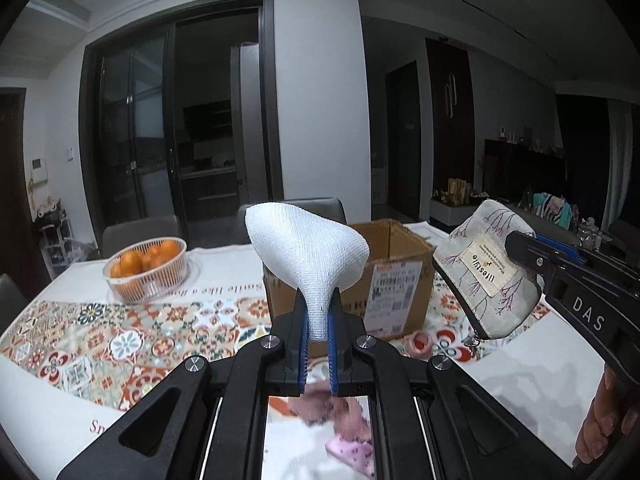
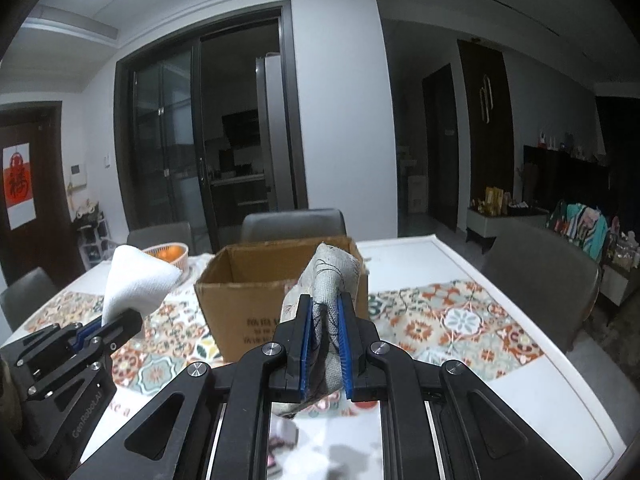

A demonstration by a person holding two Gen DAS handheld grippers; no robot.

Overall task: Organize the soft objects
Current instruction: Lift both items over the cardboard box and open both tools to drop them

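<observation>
My left gripper [image 1: 318, 308] is shut on a white cloth [image 1: 308, 252] and holds it up in front of an open cardboard box [image 1: 394, 280]. The cloth also shows in the right wrist view [image 2: 134, 280], left of the box [image 2: 244, 308]. My right gripper [image 2: 324, 312] is shut on a grey fabric pouch [image 2: 332, 280] with a "lifestyle" label, held just before the box. The pouch also shows in the left wrist view [image 1: 486, 274], right of the box. Pink soft items [image 1: 348, 428] lie blurred on the table below my left gripper.
A white basket of oranges [image 1: 146, 272] stands at the table's back left. A patterned tablecloth [image 2: 452, 320] covers the white table. Grey chairs [image 2: 294, 224] stand behind the table and one [image 2: 540, 280] at its right. A small pink roll [image 1: 420, 342] lies by the box.
</observation>
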